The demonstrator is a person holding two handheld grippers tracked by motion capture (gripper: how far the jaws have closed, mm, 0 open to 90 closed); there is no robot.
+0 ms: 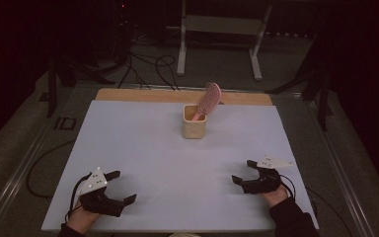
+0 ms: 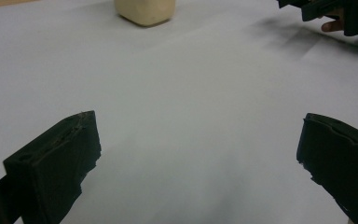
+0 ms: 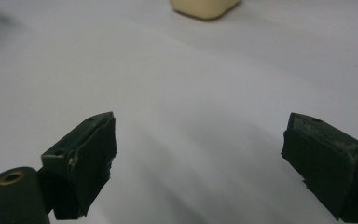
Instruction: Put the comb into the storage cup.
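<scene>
1. A pink hairbrush (image 1: pixel 209 100) stands tilted in a cream cup (image 1: pixel 194 122), upper centre of the high view, on the white desk (image 1: pixel 168 158).
2. The left hand-held gripper (image 1: pixel 123 188), lower left, rests with jaws spread wide, holding nothing.
3. The right hand-held gripper (image 1: pixel 243 171), lower right, is likewise spread and empty.
4. Both are well apart from the cup.

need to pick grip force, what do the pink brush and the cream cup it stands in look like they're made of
Pink brush: probably moulded plastic, judging by its even pink colour and rows of stiff-looking bristles; the finish is too small to tell.
Cream cup: smooth, matte, rounded corners; likely plastic or silicone, though ceramic cannot be ruled out.
</scene>
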